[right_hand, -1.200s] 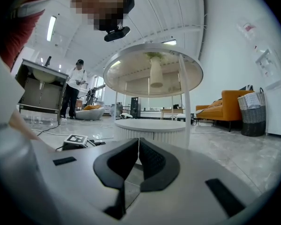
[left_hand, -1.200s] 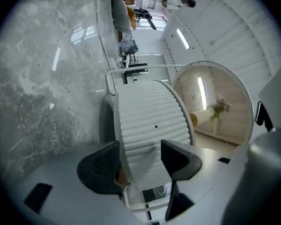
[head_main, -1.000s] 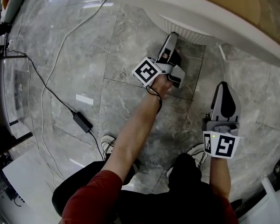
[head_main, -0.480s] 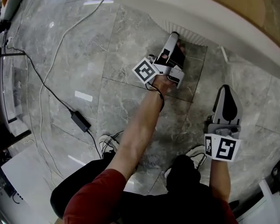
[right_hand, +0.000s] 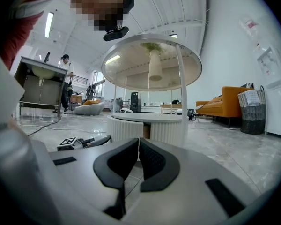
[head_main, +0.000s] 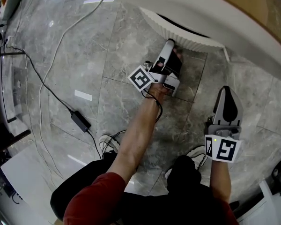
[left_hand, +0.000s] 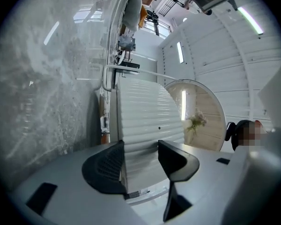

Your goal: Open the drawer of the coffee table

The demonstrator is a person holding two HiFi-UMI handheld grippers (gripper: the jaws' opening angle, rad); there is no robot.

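- Right gripper [head_main: 226, 89]: nearest person, low over grey marble floor [head_main: 84, 69]. Jaws together, nothing between. Well short of table.
- Left gripper [left_hand: 140, 146]: further ahead, at drawer. Jaws wide apart and closing, drawer front's edge between them. Firm pinch not evident.
- White curved fluted drawer [head_main: 187, 34]: partly out from under rim of round white coffee table [head_main: 210, 18], dark gap behind it.
- Judgement: left arm nearer. Pull runs back toward person, away from table rim.
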